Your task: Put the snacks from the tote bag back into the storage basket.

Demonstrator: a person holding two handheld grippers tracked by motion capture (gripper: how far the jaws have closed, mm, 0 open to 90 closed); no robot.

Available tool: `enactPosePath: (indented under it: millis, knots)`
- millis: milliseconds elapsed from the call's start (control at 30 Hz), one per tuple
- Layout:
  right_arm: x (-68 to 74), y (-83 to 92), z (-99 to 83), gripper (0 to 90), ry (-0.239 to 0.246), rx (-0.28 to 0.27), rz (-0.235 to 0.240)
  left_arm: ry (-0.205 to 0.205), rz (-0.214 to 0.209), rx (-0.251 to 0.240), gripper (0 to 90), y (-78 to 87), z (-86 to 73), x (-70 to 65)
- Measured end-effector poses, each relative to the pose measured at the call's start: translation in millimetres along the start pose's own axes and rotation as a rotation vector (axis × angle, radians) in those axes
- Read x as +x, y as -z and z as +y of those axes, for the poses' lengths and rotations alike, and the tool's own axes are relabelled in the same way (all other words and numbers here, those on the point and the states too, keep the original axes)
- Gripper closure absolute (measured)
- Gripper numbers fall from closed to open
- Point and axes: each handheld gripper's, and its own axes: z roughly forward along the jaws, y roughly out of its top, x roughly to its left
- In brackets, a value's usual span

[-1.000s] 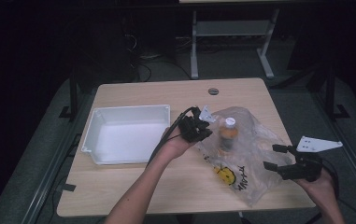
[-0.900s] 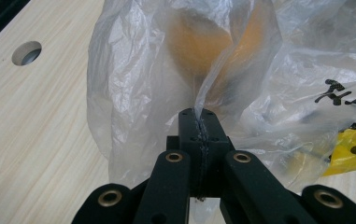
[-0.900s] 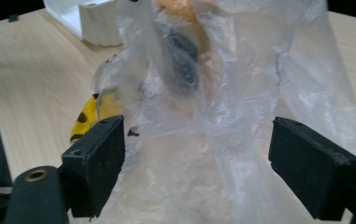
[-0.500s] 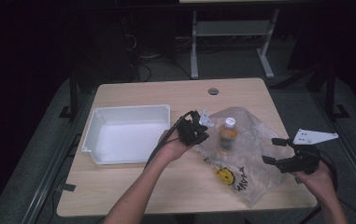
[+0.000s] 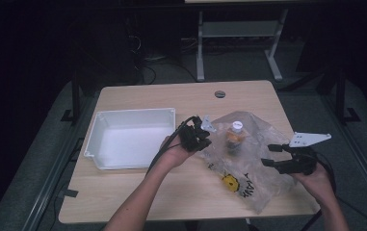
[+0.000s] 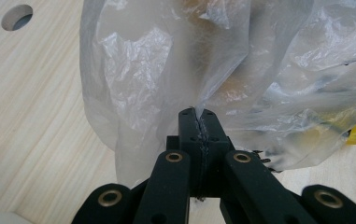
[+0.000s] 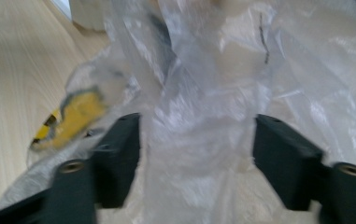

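Bag [image 5: 248,159] lies right of the white bin [image 5: 128,137], a bottle [image 5: 235,137] inside. Left gripper [image 5: 201,139] is clamped on its near-bin edge. Right gripper [image 5: 272,155], jaws just closing, straddles the far side's film without pinching it.

A white rectangular tray [image 5: 105,126] is lying on the left half of a light wooden table [image 5: 147,187], its long side running parallel to the table's near edge and its open interior facing upward. A round cable hole [image 5: 220,94] is showing near the table's far edge, right of centre; in the left gripper view the same hole [image 6: 17,16] is appearing at the upper left corner. Beyond the table, a pale metal stand [image 5: 239,36] is resting on a grey floor [image 5: 311,96], with dark cables [image 5: 145,60] trailing beside its left leg.
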Motion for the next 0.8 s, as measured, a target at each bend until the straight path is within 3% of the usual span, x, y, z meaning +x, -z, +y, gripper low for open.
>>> enactPosePath:
  millis: [167, 267, 333, 667, 800]
  knots:
    - [-4.0, -2.5, -3.0, 60.8, -0.011, 0.029, -0.035, 0.009, -0.003, 0.007, 90.0, -2.7, -2.5, 0.2]
    - [-2.3, -1.0, -2.5, 76.5, -0.013, 0.009, -0.031, 0.012, -0.007, -0.002, 90.0, 0.6, -2.7, -0.1]
    - [0.0, 0.1, -0.8, 81.8, -0.004, 0.0, -0.018, 0.013, -0.015, -0.007, 89.9, 4.9, -2.6, 0.5]
    - [7.9, 3.2, 8.1, 86.2, 0.034, -0.022, -0.019, 0.009, -0.045, -0.039, 63.4, 27.3, 5.3, -0.6]
    - [11.5, 5.1, 11.4, 86.2, 0.047, -0.033, -0.016, 0.031, -0.063, -0.079, 59.8, 36.8, 10.9, -0.9]
